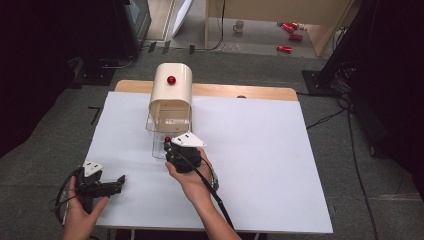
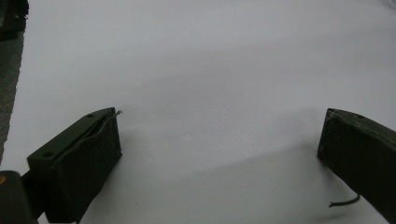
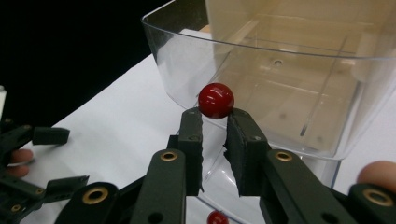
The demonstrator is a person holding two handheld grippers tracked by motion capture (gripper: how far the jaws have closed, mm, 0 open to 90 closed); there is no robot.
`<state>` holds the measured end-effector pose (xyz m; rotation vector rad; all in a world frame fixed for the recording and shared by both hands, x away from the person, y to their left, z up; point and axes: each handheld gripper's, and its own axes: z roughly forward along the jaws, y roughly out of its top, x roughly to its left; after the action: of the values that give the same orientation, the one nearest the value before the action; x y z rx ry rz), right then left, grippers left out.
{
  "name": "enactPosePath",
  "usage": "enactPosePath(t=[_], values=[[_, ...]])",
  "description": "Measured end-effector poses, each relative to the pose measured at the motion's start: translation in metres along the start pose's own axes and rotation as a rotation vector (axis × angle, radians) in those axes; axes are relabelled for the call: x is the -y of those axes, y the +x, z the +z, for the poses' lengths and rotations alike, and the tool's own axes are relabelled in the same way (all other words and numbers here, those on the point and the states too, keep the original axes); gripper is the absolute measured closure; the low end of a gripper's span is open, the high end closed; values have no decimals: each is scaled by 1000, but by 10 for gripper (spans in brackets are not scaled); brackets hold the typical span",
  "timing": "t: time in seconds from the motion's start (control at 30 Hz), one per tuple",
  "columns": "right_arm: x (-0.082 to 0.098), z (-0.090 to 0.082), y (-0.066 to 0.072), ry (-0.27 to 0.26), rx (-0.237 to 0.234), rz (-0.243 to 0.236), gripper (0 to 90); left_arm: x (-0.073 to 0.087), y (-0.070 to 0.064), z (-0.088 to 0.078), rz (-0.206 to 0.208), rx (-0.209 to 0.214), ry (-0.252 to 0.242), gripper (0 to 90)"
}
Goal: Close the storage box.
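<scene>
A cream, round-topped box with a red knob stands at the back of the white table. A clear plastic drawer sticks out of its front toward me. My right gripper is at the drawer's front wall, shut on its small red knob, which shows just above the jaw tips of the right gripper. The clear drawer looks empty inside. My left gripper rests near the table's front left corner, open with nothing between its fingers. The left gripper faces bare white tabletop.
A strip of wooden tabletop shows behind the white cover. On the floor beyond stand a mug and some red cans. Dark equipment and cables flank both sides. The left gripper shows far off in the right gripper view.
</scene>
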<state>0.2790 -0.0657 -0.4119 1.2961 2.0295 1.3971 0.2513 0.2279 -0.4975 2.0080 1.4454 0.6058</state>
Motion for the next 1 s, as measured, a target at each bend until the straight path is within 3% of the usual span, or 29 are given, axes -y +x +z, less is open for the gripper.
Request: enactPosePath(t=[0.23, 0.33, 0.37, 0.43, 0.87, 1.0], values=[[-6, 5, -7, -10, -5, 25, 699, 0, 0, 0, 0, 0, -1, 0], [-10, 9, -9, -6, -15, 26, 626, 0, 0, 0, 0, 0, -1, 0], [-13, 11, -11, -2, -15, 31, 528, 0, 0, 0, 0, -1, -1, 0], [-15, 13, -12, 0, -13, 30, 477, 0, 0, 0, 0, -1, -1, 0], [-28, 29, -19, 4, -32, 13, 435, 0, 0, 0, 0, 0, 0, 0], [-32, 34, -20, 12, -21, -12, 429, 0, 0, 0, 0, 0, 0, 0]])
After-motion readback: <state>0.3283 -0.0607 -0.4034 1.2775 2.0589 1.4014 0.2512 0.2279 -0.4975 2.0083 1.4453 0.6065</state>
